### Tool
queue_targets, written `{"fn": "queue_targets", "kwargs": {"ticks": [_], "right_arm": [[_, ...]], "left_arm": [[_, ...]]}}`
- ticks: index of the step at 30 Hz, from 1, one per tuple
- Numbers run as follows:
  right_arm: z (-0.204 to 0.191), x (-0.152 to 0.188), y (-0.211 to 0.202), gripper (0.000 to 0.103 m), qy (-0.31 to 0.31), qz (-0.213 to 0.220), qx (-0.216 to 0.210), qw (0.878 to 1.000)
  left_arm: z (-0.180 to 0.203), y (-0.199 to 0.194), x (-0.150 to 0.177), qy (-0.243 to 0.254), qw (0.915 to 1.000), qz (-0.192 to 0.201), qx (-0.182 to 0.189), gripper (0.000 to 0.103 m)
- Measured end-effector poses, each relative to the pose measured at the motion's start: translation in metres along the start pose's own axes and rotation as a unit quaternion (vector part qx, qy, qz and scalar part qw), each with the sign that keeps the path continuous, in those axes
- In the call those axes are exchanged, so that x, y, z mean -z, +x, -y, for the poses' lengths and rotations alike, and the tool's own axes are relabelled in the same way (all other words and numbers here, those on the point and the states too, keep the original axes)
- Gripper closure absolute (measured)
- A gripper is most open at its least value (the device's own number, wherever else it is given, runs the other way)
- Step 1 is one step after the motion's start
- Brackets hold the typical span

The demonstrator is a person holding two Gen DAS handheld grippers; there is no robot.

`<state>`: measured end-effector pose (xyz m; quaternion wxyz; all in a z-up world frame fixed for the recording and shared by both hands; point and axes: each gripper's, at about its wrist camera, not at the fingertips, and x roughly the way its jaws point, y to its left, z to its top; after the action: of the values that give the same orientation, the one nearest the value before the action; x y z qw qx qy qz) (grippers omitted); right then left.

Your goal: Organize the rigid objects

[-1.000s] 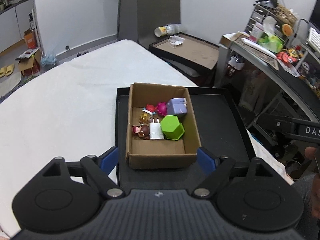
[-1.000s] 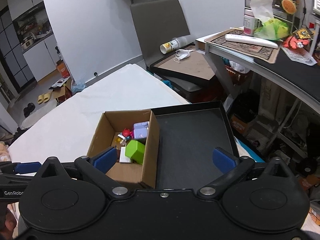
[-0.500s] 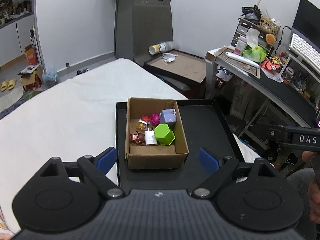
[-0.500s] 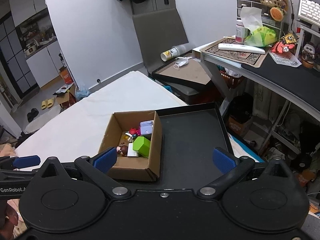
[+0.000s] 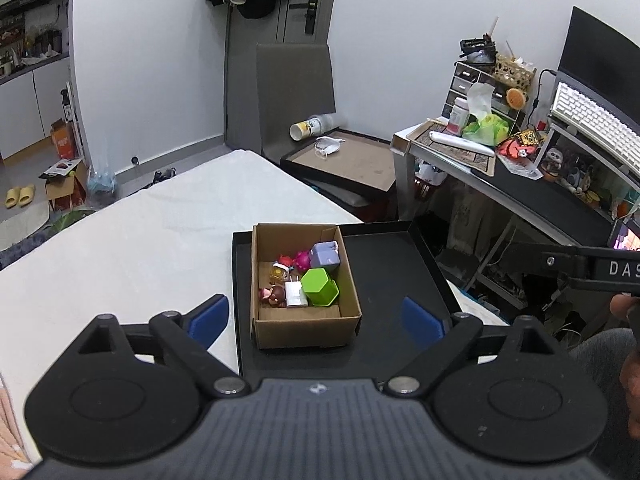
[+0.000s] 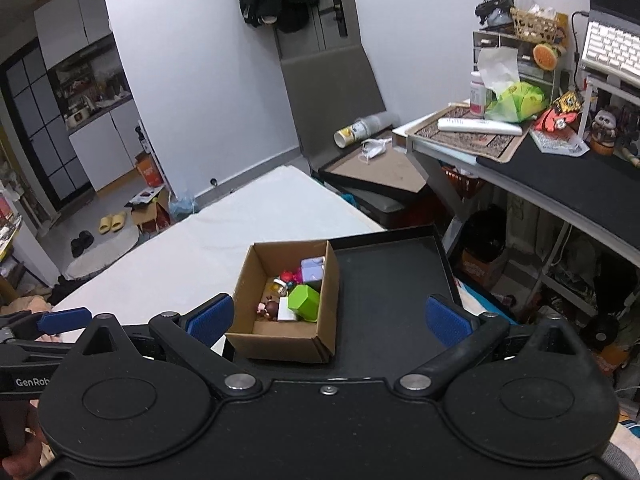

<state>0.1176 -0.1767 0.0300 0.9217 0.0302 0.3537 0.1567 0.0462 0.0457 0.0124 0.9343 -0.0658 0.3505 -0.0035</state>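
An open cardboard box (image 5: 304,324) stands on the left part of a black tray (image 5: 392,264) on a white-covered table. It holds a green hexagonal block (image 5: 319,287), a lilac cube (image 5: 325,254), a white charger (image 5: 295,294) and small toy figures (image 5: 274,295). The box (image 6: 280,340) and the tray (image 6: 392,276) also show in the right wrist view. My left gripper (image 5: 316,317) is open and empty, held back from the box. My right gripper (image 6: 328,317) is open and empty, also short of the box.
The white table surface (image 5: 132,248) stretches to the left. A cluttered desk (image 5: 520,176) stands at the right with a keyboard and a tissue box. A dark chair with a framed board (image 5: 352,160) is behind the table. The left gripper's finger (image 6: 64,319) shows in the right wrist view.
Both grippers have pulled back and up from the box, which now looks smaller and farther. More of the room shows. Both stay open.
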Motion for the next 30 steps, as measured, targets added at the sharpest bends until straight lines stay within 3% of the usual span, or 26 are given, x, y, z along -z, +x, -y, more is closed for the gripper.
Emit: {"fn": "queue_targets", "kwargs": {"ticks": [30], "right_arm": [[-0.009, 0.03, -0.036, 0.0, -0.005, 0.006, 0.002, 1.0]], "left_arm": [[0.014, -0.047, 0.024, 0.017, 0.9995, 0.024, -0.015, 0.007]]}}
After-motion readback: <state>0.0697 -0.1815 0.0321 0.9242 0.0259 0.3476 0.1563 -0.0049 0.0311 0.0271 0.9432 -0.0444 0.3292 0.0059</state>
